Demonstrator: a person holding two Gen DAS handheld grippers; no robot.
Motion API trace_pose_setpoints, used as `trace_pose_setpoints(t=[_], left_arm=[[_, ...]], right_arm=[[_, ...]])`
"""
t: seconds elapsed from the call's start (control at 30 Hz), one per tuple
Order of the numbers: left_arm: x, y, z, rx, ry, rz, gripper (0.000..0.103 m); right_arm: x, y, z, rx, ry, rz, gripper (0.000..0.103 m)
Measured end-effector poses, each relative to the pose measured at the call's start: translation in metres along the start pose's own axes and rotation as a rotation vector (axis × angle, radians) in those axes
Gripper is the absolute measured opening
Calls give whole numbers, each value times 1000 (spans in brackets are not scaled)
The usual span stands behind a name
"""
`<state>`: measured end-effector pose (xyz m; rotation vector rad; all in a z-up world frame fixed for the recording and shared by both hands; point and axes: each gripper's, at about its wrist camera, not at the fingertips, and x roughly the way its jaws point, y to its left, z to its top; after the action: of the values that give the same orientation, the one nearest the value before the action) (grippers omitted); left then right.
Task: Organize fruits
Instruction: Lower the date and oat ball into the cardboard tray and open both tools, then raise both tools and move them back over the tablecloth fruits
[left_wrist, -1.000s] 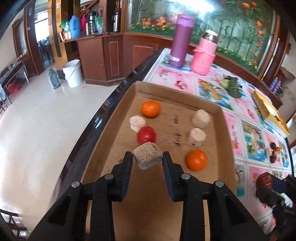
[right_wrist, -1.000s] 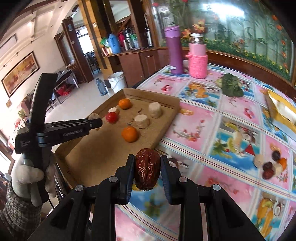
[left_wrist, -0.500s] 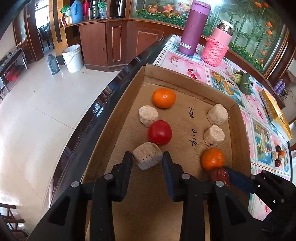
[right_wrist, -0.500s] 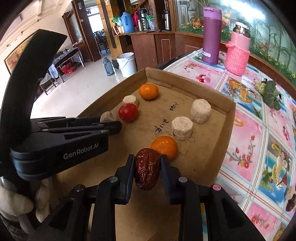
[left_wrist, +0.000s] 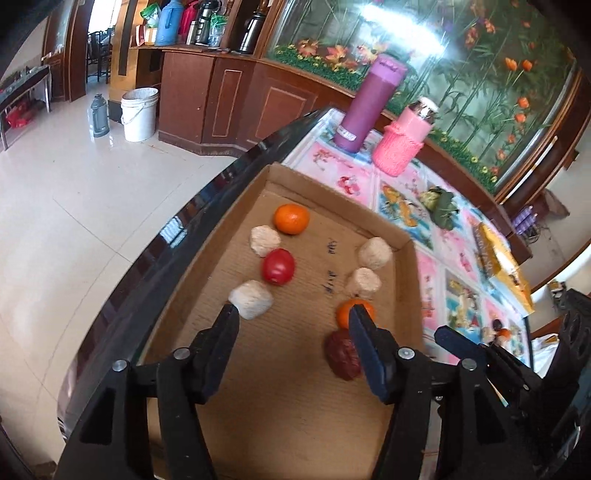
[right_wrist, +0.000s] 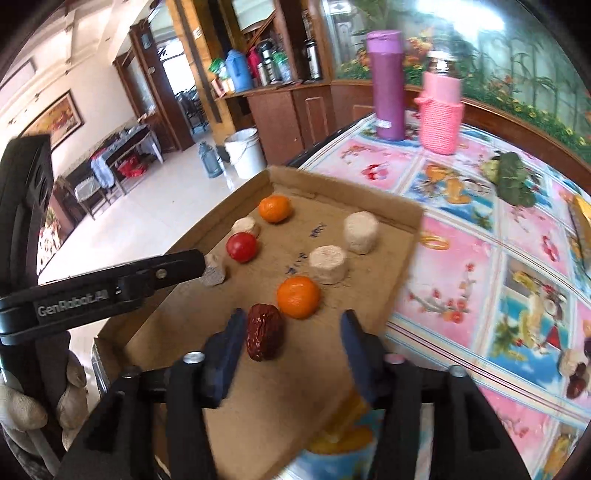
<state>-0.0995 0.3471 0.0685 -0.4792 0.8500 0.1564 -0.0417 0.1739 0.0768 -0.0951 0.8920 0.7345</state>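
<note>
A cardboard tray holds the fruits. My left gripper is open; a beige block lies on the tray at its left fingertip. My right gripper is open; a dark red date lies on the tray by its left finger. In the tray too: two oranges, a red tomato, and other beige blocks.
A purple flask and a pink-sleeved jar stand at the table's far end. A green leaf bundle lies on the patterned cloth. A small pile of fruits sits at right. The table edge and floor drop off left of the tray.
Both grippers opened. The left one let go of the beige block and the right one let go of the date; both pieces now lie on the tray. Both grippers drew back slightly.
</note>
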Motion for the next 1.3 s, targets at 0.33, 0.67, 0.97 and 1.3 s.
trace_pose_setpoints(t=[0.33, 0.67, 0.97, 1.3], left_arm=[[-73, -86, -18, 100, -151, -103, 79], [-182, -185, -11, 325, -325, -199, 79], [-222, -249, 46, 411, -488, -131, 95], [-72, -248, 13, 346, -140, -207, 96]], right_arm=[[-98, -85, -25, 165, -95, -98, 77], [-297, -170, -25, 212, -327, -478, 76], [-460, -196, 34, 180, -529, -795, 85], [-281, -283, -20, 374, -227, -433, 36]])
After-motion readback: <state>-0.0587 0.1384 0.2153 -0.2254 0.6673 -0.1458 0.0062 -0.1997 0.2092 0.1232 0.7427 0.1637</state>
